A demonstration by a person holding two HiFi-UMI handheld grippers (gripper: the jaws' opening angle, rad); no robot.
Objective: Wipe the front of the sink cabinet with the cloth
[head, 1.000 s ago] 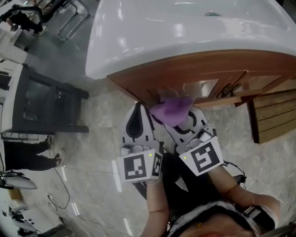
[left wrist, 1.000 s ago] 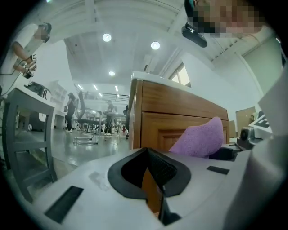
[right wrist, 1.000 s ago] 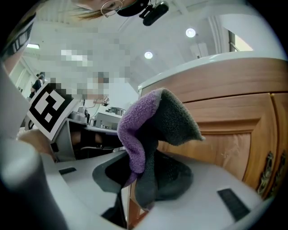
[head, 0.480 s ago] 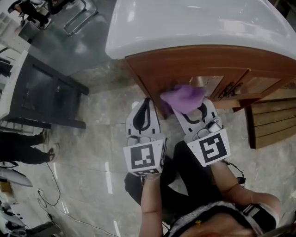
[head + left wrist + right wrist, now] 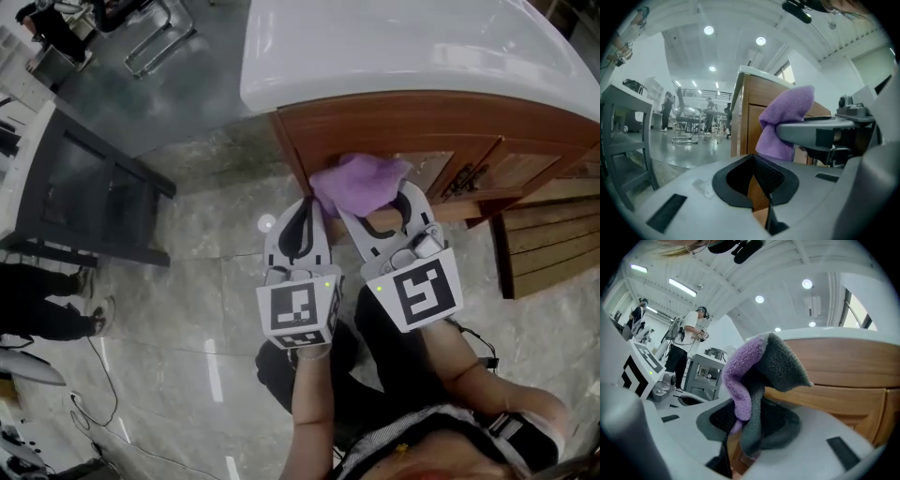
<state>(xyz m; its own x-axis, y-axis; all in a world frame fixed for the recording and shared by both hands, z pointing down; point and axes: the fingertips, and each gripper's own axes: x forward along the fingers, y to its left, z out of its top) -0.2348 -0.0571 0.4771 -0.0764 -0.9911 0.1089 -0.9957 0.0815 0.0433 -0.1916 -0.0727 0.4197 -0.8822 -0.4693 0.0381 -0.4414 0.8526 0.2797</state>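
Note:
The purple cloth (image 5: 356, 183) is bunched against the brown wooden front of the sink cabinet (image 5: 422, 127), near its left corner. My right gripper (image 5: 375, 202) is shut on the cloth (image 5: 754, 366), which sticks up from between the jaws with the cabinet front (image 5: 843, 366) just behind it. My left gripper (image 5: 302, 211) hangs close beside it on the left, shut with nothing in it. In the left gripper view the cloth (image 5: 785, 122) and the right gripper's finger (image 5: 820, 133) show against the cabinet's corner (image 5: 750, 117).
The white sink top (image 5: 403, 47) overhangs the cabinet. A dark metal stand (image 5: 84, 187) is on the floor to the left, a slatted wooden crate (image 5: 548, 239) to the right. A person's legs (image 5: 47, 305) and a cable (image 5: 103, 375) are at far left.
My right gripper has carried the cloth left along the cabinet front, towards its left corner. The left gripper has kept alongside it.

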